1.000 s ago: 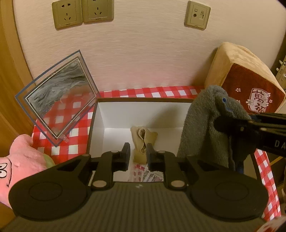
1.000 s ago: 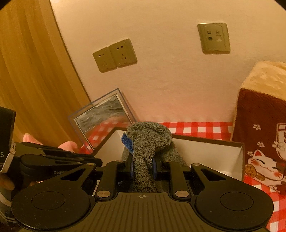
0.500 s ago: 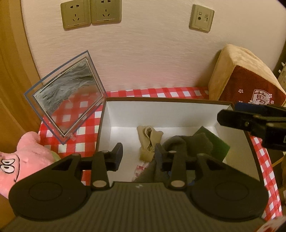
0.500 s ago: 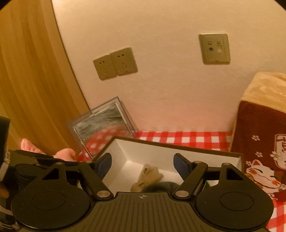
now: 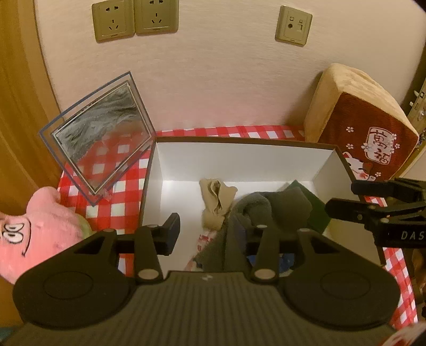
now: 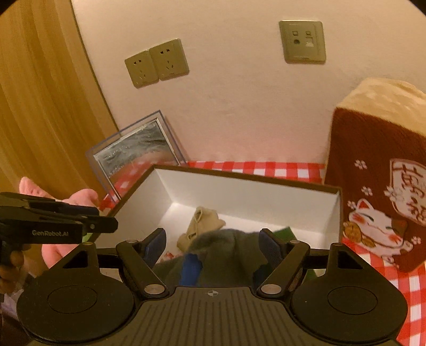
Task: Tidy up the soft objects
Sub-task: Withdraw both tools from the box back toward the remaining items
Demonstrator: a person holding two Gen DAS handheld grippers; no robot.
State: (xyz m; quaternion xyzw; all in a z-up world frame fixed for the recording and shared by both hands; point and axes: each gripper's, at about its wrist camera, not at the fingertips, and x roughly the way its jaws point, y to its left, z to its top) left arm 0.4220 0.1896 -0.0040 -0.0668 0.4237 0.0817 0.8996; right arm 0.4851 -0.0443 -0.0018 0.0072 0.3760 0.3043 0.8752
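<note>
A white-lined box (image 5: 239,159) (image 6: 239,197) stands on the red checked cloth. Inside lie a beige sock (image 5: 217,202) (image 6: 202,226) and a grey fluffy sock with a blue patch (image 5: 269,210) (image 6: 221,255). My left gripper (image 5: 213,234) is open over the box's near edge; its right finger is partly hidden behind the grey sock. My right gripper (image 6: 213,244) is open and empty just above the grey sock. A pink plush toy (image 5: 34,231) (image 6: 66,229) lies left of the box.
A clear framed picture (image 5: 98,133) (image 6: 135,154) leans on the wall at the left. A tan and red lucky-cat cushion (image 5: 367,127) (image 6: 380,173) stands at the right. A green item (image 5: 314,207) lies in the box's right corner. Wall sockets (image 5: 135,18) are above.
My right gripper opened and let go of the grey sock, which dropped into the box. My left gripper opened wider and drew back slightly.
</note>
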